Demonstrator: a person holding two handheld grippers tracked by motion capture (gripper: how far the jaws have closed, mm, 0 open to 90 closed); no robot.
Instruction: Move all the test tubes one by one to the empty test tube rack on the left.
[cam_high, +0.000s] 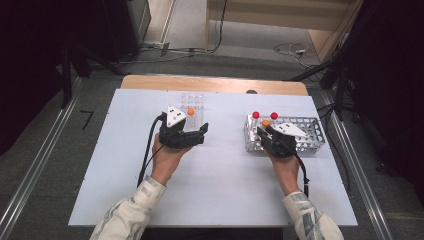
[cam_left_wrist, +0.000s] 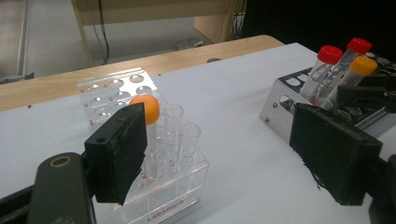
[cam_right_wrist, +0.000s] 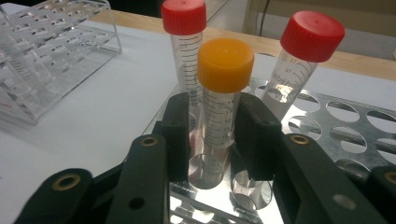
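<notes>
My left gripper (cam_high: 196, 134) hangs wide open w/ nothing held, beside the clear rack (cam_left_wrist: 161, 186), where one orange-capped tube (cam_left_wrist: 148, 122) stands. My right gripper (cam_right_wrist: 214, 122) clamps the orange-cap tube (cam_right_wrist: 223, 100) in the metal rack (cam_high: 309, 142). Transfer step, prob. Next: lift straight up, clear of the red-capped tubes (cam_right_wrist: 187, 42).

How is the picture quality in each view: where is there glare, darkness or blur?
High view: the white table is evenly lit, surroundings fall dark, detail soft. Left gripper view: near jaws blurred, the clear rack faint against the table. Right gripper view: the orange-capped tube is sharp; the metal rack mirrors light near the bottom.
</notes>
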